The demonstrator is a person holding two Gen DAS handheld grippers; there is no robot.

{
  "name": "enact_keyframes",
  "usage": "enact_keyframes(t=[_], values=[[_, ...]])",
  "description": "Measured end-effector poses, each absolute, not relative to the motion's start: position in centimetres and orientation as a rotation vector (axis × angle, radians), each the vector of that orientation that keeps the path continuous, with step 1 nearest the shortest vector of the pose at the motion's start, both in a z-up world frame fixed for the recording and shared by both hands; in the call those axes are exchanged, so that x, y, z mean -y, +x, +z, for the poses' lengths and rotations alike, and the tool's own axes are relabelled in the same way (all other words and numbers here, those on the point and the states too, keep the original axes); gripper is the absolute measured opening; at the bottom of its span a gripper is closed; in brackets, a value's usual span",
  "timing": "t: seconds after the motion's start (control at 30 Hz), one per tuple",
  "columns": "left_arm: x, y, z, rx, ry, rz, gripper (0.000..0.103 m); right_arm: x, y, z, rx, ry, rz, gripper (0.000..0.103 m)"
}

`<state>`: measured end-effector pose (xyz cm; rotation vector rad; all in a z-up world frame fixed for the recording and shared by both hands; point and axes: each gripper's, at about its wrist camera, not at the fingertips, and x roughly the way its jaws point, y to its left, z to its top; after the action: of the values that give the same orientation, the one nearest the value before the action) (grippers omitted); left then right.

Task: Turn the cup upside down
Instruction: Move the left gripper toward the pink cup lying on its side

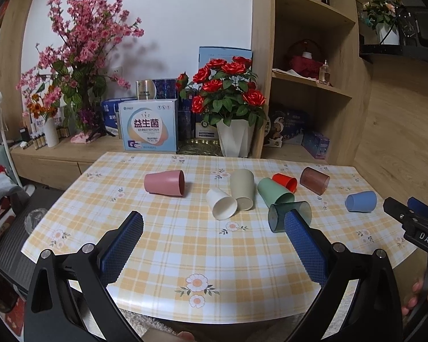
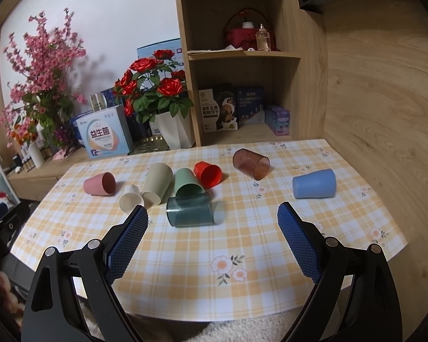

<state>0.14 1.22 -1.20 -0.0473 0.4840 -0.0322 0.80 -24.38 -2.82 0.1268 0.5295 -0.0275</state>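
Note:
Several cups lie on their sides on the checked tablecloth (image 1: 185, 245): pink (image 1: 165, 182), white (image 1: 221, 203), beige (image 1: 242, 189), green (image 1: 274, 191), red (image 1: 285, 182), clear brown (image 1: 314, 180), blue (image 1: 361, 201) and clear dark teal (image 1: 282, 216). My left gripper (image 1: 214, 222) is open and empty above the near table, its right finger in front of the teal cup. My right gripper (image 2: 212, 213) is open and empty, just short of the teal cup (image 2: 190, 211). The blue cup (image 2: 314, 183) lies to its right.
A counter behind the table holds a white pot of red roses (image 1: 234, 139), a pink blossom tree (image 1: 85, 57) and boxes (image 1: 148, 125). A wooden shelf unit (image 2: 242, 57) stands at the back right. The right gripper shows in the left wrist view (image 1: 413, 222).

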Motion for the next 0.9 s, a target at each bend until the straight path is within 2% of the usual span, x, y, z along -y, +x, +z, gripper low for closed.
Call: enact_keyframes(t=[0.2, 0.4, 0.67, 0.9], values=[[-2.5, 1.5, -2.2, -0.542, -0.098, -0.085, 0.097, 24.8, 1.7, -3.3, -0.553, 0.146, 0.002, 0.089], [-4.1, 3.7, -3.9, -0.595, -0.028, -0.045, 0.097, 25.6, 4.0, -4.5, -0.596, 0.169, 0.024, 0.089], [-9.2, 7.4, -6.2, -0.725, -0.151, 0.054, 0.097, 27.7, 7.4, -6.9, -0.662, 0.178, -0.012, 0.089], [-10.5, 11.1, -7.3, -0.814, -0.205, 0.088, 0.097, 28.9, 9.9, -9.3, -0.742, 0.183, -0.029, 0.089]])
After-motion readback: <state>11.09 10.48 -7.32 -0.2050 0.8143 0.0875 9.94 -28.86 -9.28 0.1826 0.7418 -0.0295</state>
